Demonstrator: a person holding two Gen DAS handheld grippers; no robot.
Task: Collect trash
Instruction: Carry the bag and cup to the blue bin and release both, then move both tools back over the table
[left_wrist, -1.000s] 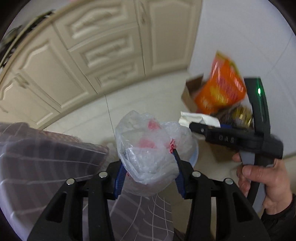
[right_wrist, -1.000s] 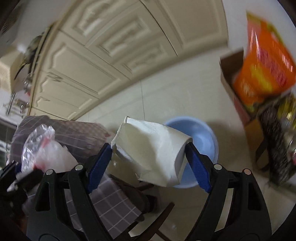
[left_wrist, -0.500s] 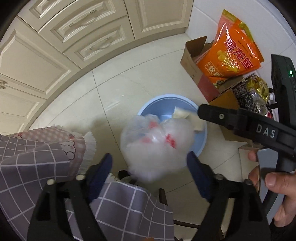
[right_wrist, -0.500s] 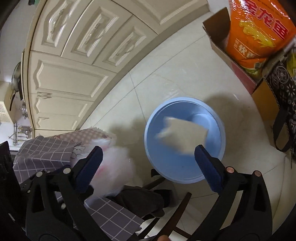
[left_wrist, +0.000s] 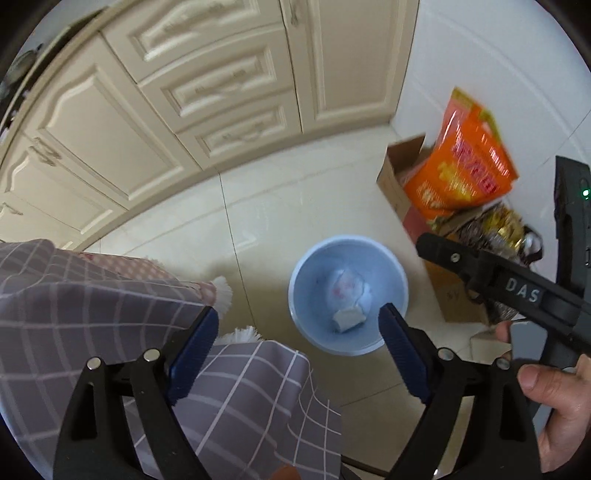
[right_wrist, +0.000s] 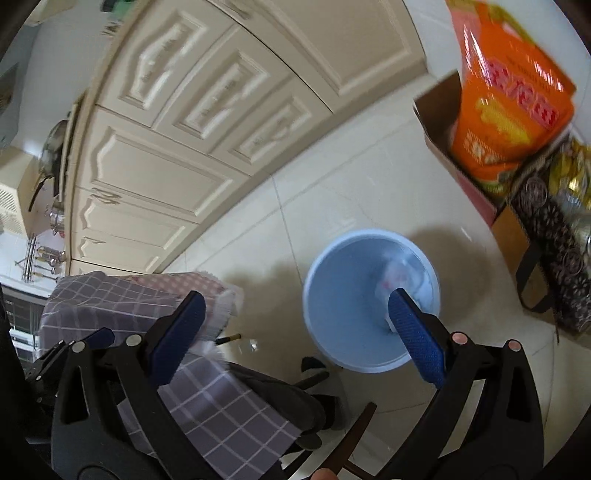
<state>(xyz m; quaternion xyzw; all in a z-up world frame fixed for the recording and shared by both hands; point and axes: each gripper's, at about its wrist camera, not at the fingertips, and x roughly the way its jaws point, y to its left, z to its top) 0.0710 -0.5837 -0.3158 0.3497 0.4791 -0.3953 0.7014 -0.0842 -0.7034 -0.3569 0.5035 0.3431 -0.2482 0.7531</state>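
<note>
Left tongs (left_wrist: 297, 332): fingers spread wide, nothing between them. Right tongs (right_wrist: 295, 317): likewise spread and empty, gripped by the right hand (left_wrist: 554, 398). Both hang above the tiled floor. Just ahead of and below the fingertips stands a blue bin (left_wrist: 306, 266). Inside it lie a crumpled plastic bag (left_wrist: 345, 290) and a wad of paper (left_wrist: 347, 317), touching. A checked cloth (left_wrist: 92, 314) lies under the left side of each tool. Beyond the right tongs, an orange packet (right_wrist: 509, 107) stands in a cardboard box (right_wrist: 439, 110).
</note>
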